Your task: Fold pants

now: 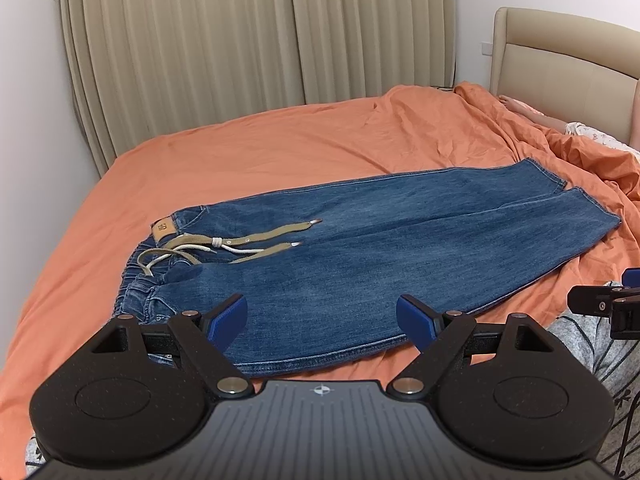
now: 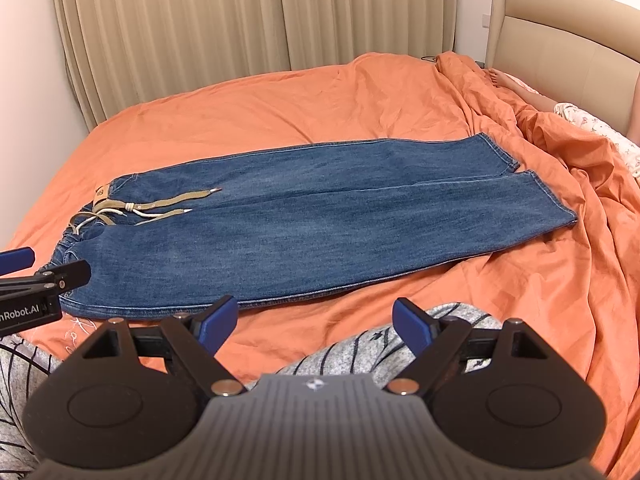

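Pants (image 1: 360, 248): blue jeans laid flat on the orange sheet (image 1: 280, 136), both legs side by side and unfolded; waistband toward the curtain-side left, hems toward the headboard (image 1: 560, 52).
Drawstring (image 1: 240, 240): tan and white cords lying loose on the pants just below the waistband.
Patch (image 1: 163, 227): tan label at the far corner of the waistband.
Left gripper (image 1: 322, 322): jaws spread wide, holding nothing; it hangs over the near edge of the pants by the waistband end, and contact with the denim cannot be told.
Left fingers (image 1: 232, 316): blue pads, set well apart, with denim showing between them.
Right gripper (image 2: 314, 324): jaws spread wide, holding nothing; it sits nearer than the pants' near edge, apart from the denim, over sheet and grey patterned cloth (image 2: 360, 352).
Right fingers (image 2: 412, 324): blue pads, set well apart.
Curtain (image 1: 240, 40): beige pleats beyond the pants.
Person (image 2: 520, 88): a bare foot and limb on the sheet beyond the hems, beside the headboard.
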The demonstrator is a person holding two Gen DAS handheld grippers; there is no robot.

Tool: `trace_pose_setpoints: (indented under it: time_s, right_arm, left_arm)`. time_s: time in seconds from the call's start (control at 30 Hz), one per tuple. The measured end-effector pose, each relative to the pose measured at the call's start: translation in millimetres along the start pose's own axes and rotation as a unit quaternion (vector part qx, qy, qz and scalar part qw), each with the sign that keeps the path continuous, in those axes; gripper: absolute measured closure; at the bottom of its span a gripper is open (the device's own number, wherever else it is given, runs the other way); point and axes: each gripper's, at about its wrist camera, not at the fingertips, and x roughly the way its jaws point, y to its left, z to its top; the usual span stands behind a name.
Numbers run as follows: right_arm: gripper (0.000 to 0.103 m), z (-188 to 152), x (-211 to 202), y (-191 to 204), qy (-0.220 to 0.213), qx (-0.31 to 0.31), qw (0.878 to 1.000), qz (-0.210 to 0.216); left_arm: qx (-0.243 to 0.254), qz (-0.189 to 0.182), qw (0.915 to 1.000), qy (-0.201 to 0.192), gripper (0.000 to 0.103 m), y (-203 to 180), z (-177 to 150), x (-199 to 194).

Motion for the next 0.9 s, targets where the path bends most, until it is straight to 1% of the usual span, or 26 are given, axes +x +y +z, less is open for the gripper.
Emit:
trace_pose_setpoints:
  time_s: [0.9]
  right_arm:
    - [0.022,-2.8,-1.2,2.9,-0.001,-0.002,1.000,0.003]
  left_arm:
    - [-0.001,0.003,1.0000,-0.001,0.005,-0.8,1.9,-2.8]
